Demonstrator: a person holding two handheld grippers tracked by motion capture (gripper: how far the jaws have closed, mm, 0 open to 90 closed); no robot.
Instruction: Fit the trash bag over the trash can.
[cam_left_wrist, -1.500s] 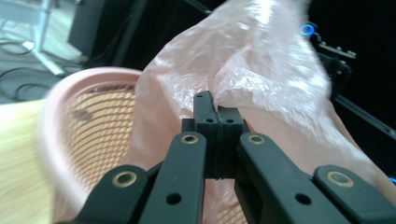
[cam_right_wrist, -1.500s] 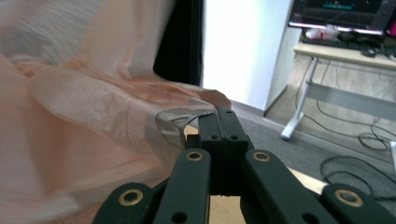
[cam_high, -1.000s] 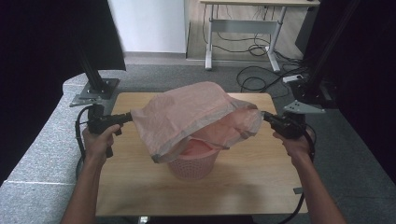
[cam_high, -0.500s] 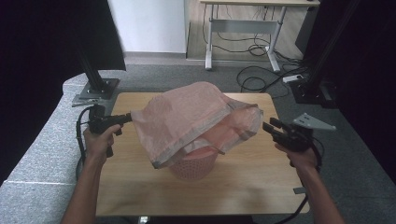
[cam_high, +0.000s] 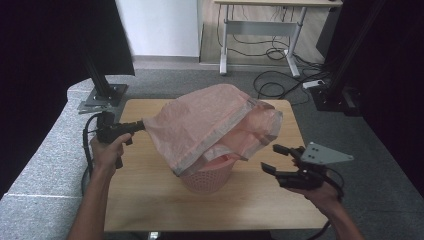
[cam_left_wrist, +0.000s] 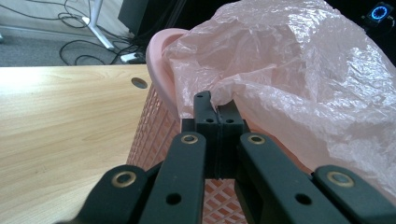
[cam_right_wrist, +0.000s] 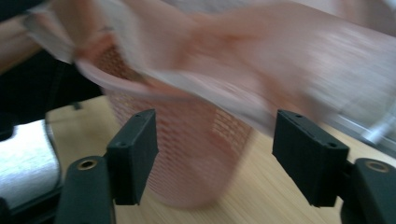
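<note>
Left gripper (cam_high: 131, 127) stayed clamped on an edge of the pink plastic bag (cam_high: 210, 125), its jaws pressed together over a pinch of film at the bag's left side, as the left gripper view (cam_left_wrist: 215, 109) showed. That hand (cam_high: 107, 150) held it level above the wooden table (cam_high: 140, 200), forearm reaching in from the lower left. Draped over the pink mesh basket (cam_high: 207, 180) at the table's middle, the bag hung loose. Right gripper (cam_high: 276, 159) sat off the bag's right edge, clear of it; its jaws had just been opening and stood wide with nothing between them, pointed toward the basket (cam_right_wrist: 187, 154). Its hand (cam_high: 320, 195) was low at the table's right edge.
</note>
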